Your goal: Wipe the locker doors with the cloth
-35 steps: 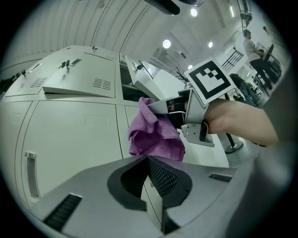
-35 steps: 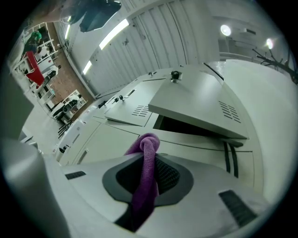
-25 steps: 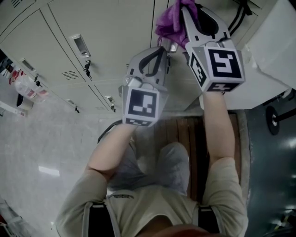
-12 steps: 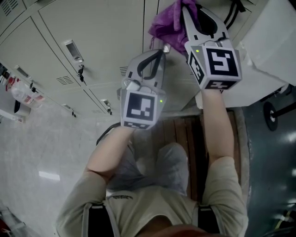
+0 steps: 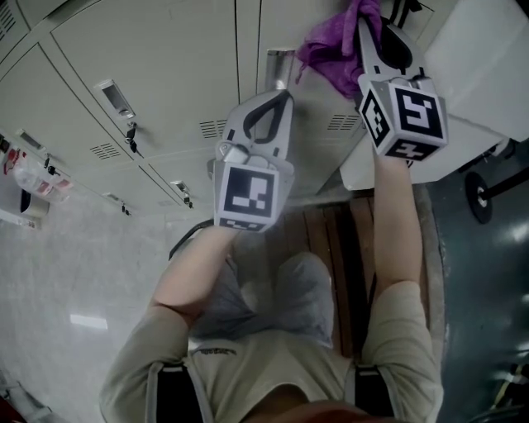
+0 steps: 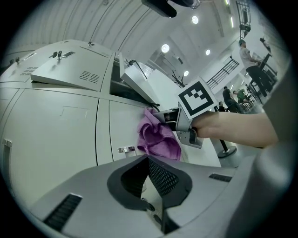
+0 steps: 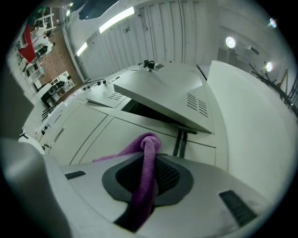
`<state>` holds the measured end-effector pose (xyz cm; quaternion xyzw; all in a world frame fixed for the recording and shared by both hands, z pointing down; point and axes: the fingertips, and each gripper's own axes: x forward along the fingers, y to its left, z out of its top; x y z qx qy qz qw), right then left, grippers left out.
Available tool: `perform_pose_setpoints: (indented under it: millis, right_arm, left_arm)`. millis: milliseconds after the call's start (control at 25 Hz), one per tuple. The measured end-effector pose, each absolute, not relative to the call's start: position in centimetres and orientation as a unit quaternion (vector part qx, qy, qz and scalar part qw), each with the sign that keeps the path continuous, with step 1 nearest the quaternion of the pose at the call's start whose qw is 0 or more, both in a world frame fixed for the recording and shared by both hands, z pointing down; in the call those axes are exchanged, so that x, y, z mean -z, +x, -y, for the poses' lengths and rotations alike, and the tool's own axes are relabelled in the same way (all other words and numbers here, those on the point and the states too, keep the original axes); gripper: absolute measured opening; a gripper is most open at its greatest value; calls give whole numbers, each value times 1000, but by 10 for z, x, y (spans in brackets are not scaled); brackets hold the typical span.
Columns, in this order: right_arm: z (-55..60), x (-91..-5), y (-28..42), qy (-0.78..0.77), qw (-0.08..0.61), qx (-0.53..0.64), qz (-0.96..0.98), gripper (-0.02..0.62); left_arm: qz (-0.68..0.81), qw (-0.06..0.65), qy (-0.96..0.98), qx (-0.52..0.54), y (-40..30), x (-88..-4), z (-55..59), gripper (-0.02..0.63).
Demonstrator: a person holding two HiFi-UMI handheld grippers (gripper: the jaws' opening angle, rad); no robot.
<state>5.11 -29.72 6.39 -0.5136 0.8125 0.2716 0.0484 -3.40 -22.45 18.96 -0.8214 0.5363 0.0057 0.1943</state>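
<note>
Here, the right hand-held gripper (image 7: 151,155) pinched a thin fold of purple cloth (image 7: 145,186) by the locker door (image 5: 318,116), left hand-held gripper (image 6: 150,162) clenched empty; rubbing could tug it loose.

We note a purple cloth (image 5: 329,51) against pale grey locker doors (image 5: 165,66). The left gripper (image 5: 279,95) and right gripper (image 5: 364,21) are light grey, and each bears black-and-white square markers.

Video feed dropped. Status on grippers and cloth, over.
Right gripper shut on purple cloth, at locker door. Left gripper shut, empty. Open door alongside.
</note>
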Motion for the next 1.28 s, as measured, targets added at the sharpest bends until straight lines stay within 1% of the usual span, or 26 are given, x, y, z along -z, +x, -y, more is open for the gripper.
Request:
perform_pose_setpoints:
  millis: [320,600,760,1000,1280]
  right_arm:
    - [311,-64,110,-565,48,-252,-784,52]
    - [311,-68,127,-579,38,-247,-776,51]
    - [285,-64,109,-552,58,-252,-793,51]
    - [242,-68,55,-477,88,-249,-838,51]
    - [229,-101,-14,-419,54,-246,-872,52]
  left_arm:
    - [-523,190,-831,-10,-18,-193,230,3]
    - [-513,187,-838,-16,-7,-191,232,3]
    - [-515,192,-835,-15,-11,-186,226,3]
    - [-530,194,-825,-12,-29,-183,216,3]
    - [-549,195,-813,-4,-50,-184,210,3]
